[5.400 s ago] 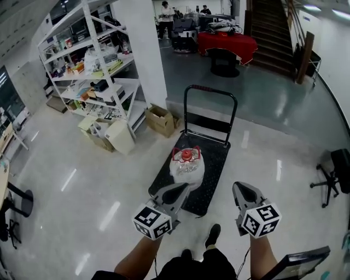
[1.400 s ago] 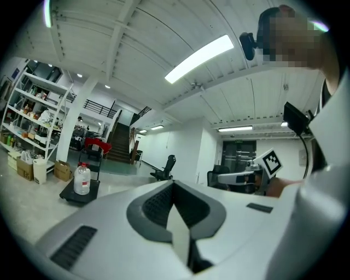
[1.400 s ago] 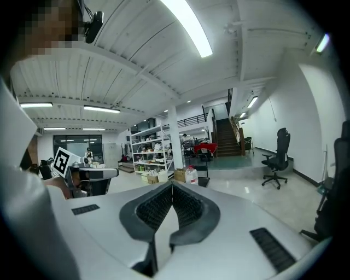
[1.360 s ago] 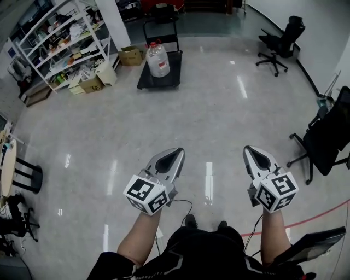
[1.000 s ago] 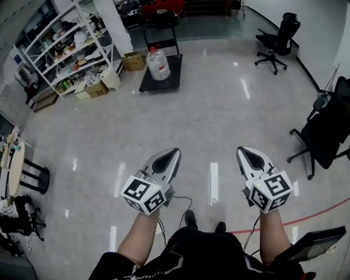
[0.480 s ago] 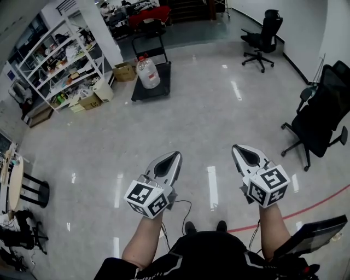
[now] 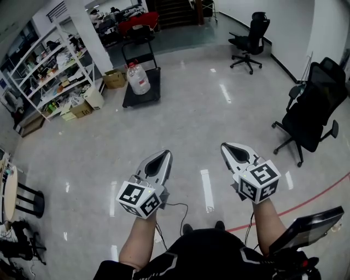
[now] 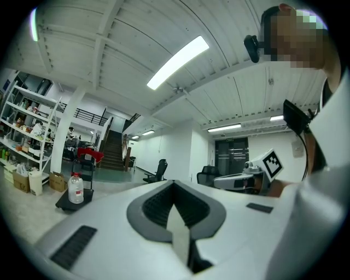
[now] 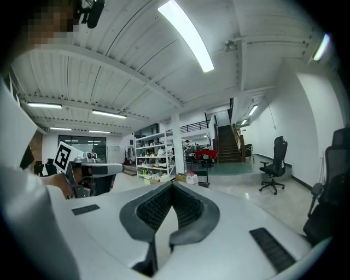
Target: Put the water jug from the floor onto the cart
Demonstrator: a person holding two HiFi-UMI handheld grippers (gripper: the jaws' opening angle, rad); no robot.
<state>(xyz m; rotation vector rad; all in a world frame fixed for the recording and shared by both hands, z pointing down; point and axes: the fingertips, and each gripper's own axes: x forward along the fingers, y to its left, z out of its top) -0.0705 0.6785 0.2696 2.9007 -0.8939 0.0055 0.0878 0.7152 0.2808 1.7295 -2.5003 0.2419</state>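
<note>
White shelving unit [image 7: 52, 71], left side, shelves crowded with small goods. Cardboard boxes [image 7: 115, 79] on the floor [image 7: 191, 120] at its foot. White column [image 7: 97, 38]. Red-covered table [image 7: 139, 23] at the far end, by the staircase [image 7: 174, 6]. Two black office chairs, far chair [image 7: 249, 39] and near chair [image 7: 311, 104]. Black stool [image 7: 31, 199]. Red floor line [image 7: 306, 199].

**Operator and hand-held tongs: outward appearance**

Left tongs [image 7: 163, 155] and right tongs [image 7: 226, 147]: pale grey tapering shells, each with black ribbed pads in a dark teardrop recess and black slotted strips on the casing. Behind each sits a white cube with black square markers: left cube [image 7: 139, 199], right cube [image 7: 259, 181]. Thin black cable [image 7: 180, 205] beneath the left tongs. Person wears a black top [image 7: 208, 254] and dark shoes [image 7: 187, 228]; forearms uncovered.
</note>
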